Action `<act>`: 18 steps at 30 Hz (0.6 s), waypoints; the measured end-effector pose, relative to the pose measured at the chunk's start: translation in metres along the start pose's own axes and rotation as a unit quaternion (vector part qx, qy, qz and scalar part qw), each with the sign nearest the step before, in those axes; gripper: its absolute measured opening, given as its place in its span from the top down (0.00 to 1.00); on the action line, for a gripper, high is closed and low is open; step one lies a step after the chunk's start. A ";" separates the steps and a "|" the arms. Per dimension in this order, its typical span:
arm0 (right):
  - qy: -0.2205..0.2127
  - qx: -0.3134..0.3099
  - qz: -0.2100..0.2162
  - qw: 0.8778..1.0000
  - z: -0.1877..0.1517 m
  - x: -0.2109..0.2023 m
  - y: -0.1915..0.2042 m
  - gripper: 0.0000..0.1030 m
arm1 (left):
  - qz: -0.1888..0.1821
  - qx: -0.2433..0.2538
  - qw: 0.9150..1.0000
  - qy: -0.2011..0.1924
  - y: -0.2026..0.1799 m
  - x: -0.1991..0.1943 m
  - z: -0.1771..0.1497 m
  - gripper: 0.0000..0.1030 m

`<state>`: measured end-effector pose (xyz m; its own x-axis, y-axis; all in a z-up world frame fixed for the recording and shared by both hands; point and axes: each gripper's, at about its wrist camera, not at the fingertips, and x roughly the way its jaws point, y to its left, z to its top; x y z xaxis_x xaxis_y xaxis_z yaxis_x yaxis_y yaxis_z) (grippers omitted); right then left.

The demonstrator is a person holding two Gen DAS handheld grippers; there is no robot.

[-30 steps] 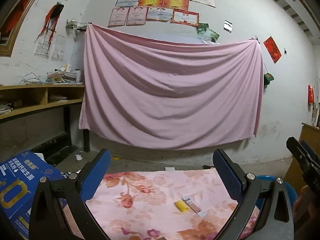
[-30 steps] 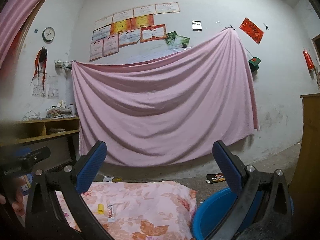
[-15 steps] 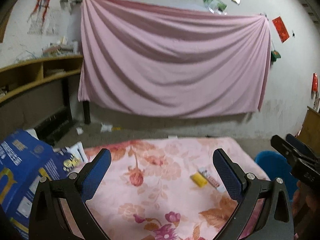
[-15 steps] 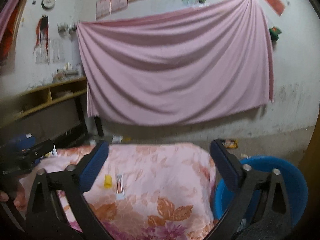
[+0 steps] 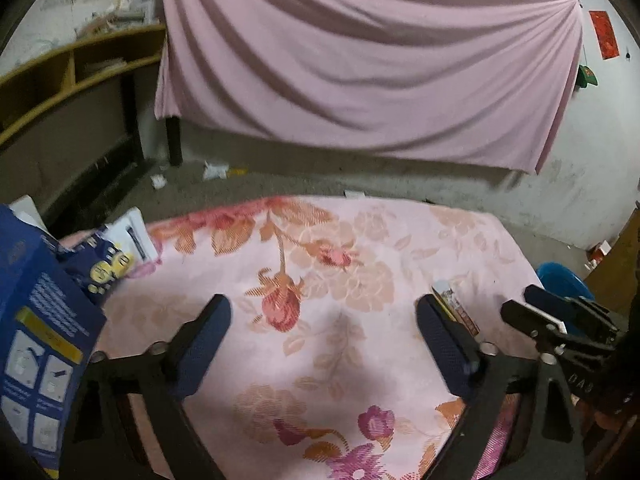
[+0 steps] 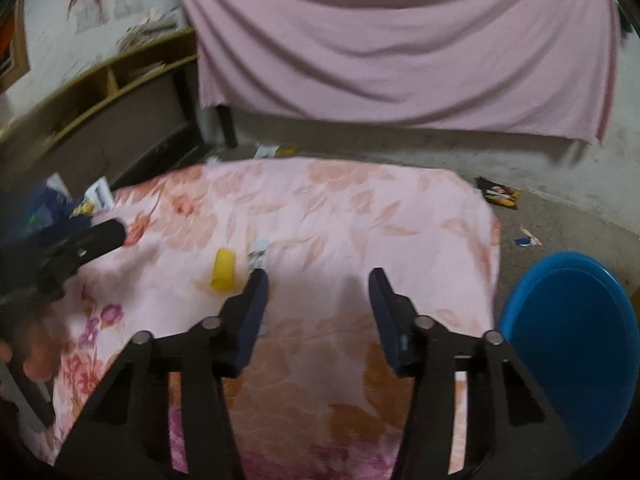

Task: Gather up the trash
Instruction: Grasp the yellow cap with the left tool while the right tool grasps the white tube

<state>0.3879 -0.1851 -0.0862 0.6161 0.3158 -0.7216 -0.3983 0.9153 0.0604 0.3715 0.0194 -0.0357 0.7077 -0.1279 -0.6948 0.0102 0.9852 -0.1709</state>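
the floral sheet (image 6: 360,216) over the low surface looked like soft matt cloth, lightly creased. the pink drape (image 5: 360,64) on the wall was matt fabric in deep folds. the blue basin (image 6: 568,344) seemed smooth, slightly glossy plastic. the yellow piece (image 6: 223,270) looked smooth and plastic-like. the blue box (image 5: 36,328) was printed card with a faint sheen. the shelf (image 5: 80,68) looked like bare wood. the floor (image 5: 360,180) was rough, dull concrete, and the wall (image 5: 592,168) stained matt plaster. the left gripper (image 5: 324,330) had black frame parts and textured blue pads (image 5: 440,344).
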 end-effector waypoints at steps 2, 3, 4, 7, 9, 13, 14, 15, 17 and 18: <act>0.011 -0.016 0.006 1.000 0.001 0.004 0.009 0.36 | -0.011 0.001 1.000 0.014 0.001 0.005 0.001 0.28; 0.018 -0.025 0.009 0.999 0.001 0.007 0.013 0.38 | -0.016 0.001 1.000 0.020 0.001 0.007 0.001 0.32; 0.026 -0.034 0.013 0.999 0.000 0.010 0.016 0.39 | -0.022 0.003 0.999 0.028 0.000 0.011 0.001 0.36; 0.050 -0.044 0.020 0.998 0.000 0.021 0.020 0.42 | -0.036 0.004 0.998 0.044 0.000 0.016 0.001 0.38; 0.063 -0.039 0.026 0.997 0.001 0.027 0.019 0.42 | -0.044 0.006 0.998 0.055 -0.002 0.021 0.001 0.39; 0.068 -0.031 0.037 0.997 0.003 0.030 0.017 0.44 | -0.058 0.009 0.996 0.062 -0.007 0.024 0.003 0.46; 0.068 -0.031 0.038 0.996 0.003 0.030 0.017 0.47 | -0.063 0.011 0.996 0.065 -0.010 0.026 0.003 0.46; 0.068 -0.031 0.037 0.997 0.003 0.030 0.016 0.55 | -0.068 0.014 0.995 0.068 -0.013 0.027 0.002 0.49; 0.067 -0.023 0.038 0.997 0.003 0.030 0.014 0.59 | -0.079 0.022 0.994 0.076 -0.021 0.029 0.003 0.52; 0.066 -0.019 0.039 0.997 0.003 0.029 0.013 0.59 | -0.083 0.026 0.993 0.078 -0.024 0.031 0.003 0.53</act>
<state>0.4033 -0.1634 -0.1042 0.4896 0.3471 -0.7999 -0.4686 0.8784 0.0943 0.3952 -0.0079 -0.0509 0.5747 -0.3020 -0.7606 0.1576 0.9529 -0.2593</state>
